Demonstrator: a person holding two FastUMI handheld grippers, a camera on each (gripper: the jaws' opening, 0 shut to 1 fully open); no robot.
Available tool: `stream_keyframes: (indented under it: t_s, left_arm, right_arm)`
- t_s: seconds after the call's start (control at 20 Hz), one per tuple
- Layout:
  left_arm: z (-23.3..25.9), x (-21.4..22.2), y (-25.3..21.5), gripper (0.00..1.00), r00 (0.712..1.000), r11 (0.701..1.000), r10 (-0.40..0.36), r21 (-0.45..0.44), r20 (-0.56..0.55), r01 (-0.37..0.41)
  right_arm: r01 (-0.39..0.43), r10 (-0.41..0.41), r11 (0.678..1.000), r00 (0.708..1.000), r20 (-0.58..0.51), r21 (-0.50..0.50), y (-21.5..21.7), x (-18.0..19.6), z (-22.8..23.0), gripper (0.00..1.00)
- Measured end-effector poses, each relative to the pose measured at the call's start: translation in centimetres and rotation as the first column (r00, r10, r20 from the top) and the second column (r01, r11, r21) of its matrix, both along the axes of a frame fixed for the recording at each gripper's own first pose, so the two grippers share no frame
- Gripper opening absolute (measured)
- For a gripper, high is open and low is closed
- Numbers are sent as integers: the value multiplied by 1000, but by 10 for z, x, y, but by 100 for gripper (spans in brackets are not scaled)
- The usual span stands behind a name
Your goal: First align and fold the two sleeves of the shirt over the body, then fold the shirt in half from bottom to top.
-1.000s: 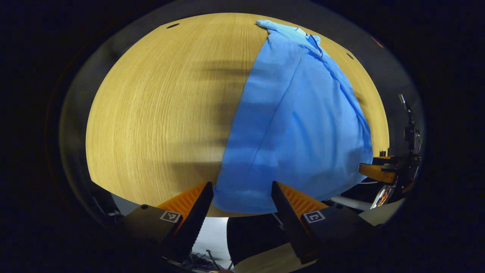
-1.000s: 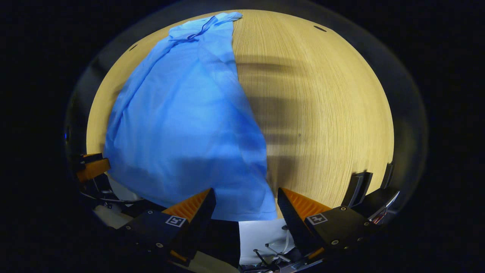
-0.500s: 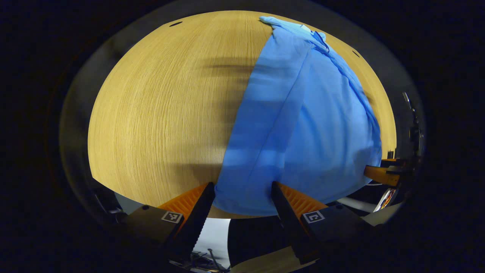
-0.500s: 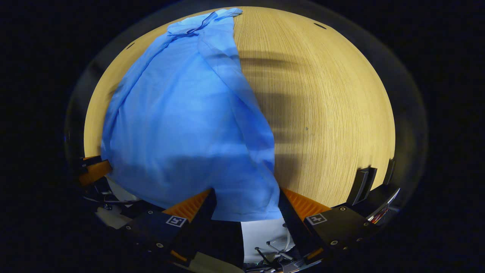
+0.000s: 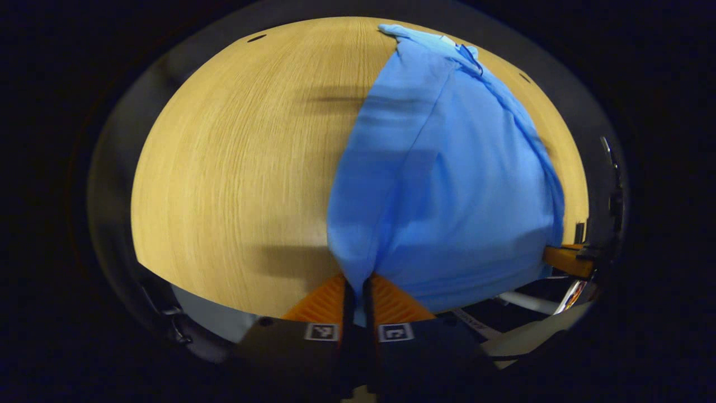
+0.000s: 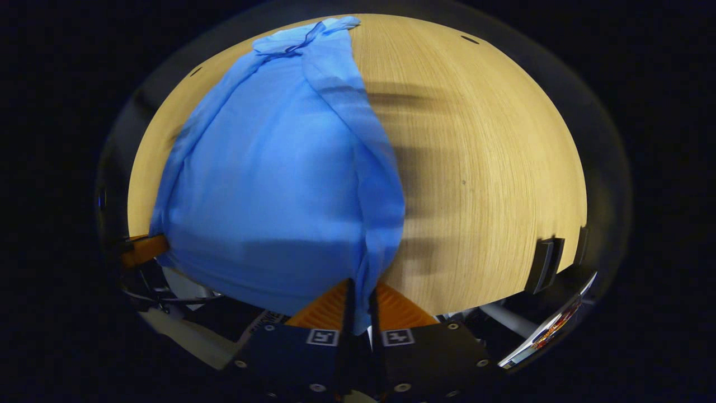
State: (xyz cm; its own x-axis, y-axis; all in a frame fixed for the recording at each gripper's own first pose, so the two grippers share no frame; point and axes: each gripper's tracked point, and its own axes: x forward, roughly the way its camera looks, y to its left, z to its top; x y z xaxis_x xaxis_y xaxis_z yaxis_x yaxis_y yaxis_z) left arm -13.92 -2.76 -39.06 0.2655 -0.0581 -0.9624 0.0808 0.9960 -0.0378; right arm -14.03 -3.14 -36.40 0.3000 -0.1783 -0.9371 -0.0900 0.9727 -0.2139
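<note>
- Pinching the near hem at the shirt's left corner, the left gripper (image 5: 356,291) has both fingers pressed together on the blue cloth, which bunches into a narrow pleat between them.
- Left of that, bare wooden tabletop (image 5: 235,168) runs to the far edge, crossed by faint bands of shadow.
- Lying lengthwise on the tabletop, the shirt (image 5: 447,179) reaches from the near edge to its collar (image 5: 467,56) at the far end, with a sleeve folded in along each long side over the body.
- In the left gripper view, the other gripper shows as a small shape at the shirt's near right corner; its grip there is too small to judge.
- In the right gripper view, the right gripper (image 6: 358,305) is closed on the hem at the shirt's (image 6: 279,184) near right corner, cloth gathered between both fingers.
- Right of the shirt lies more bare tabletop (image 6: 492,168).
- Near hem seems slightly raised off the tabletop between the two grips, though blur makes this uncertain.
</note>
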Motion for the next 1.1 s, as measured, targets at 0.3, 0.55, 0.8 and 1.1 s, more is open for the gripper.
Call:
stream_keyframes:
  t_s: [0.3, 0.55, 0.8, 1.1]
  left_arm:
    - [0, 3, -5, 5, 1000, 999, -20, -35, 7, 21]
    - [14, 23, -12, 4, 996, 997, -74, -21, 48, 75]
    - [48, 82, -19, 4, 985, 996, -76, -31, 157, 82]
    - [87, 148, -28, 4, 962, 992, -116, -13, 249, 123]
  right_arm:
    - [1, 0, 999, 1000, -29, 52, 7, -4, 2, 0]
    - [-54, 53, 996, 998, 18, 68, 12, 27, 33, 1]
    - [-93, 85, 993, 991, 106, 72, 21, 72, 63, 1]
    - [-104, 85, 991, 975, 203, 84, 28, 133, 103, 0]
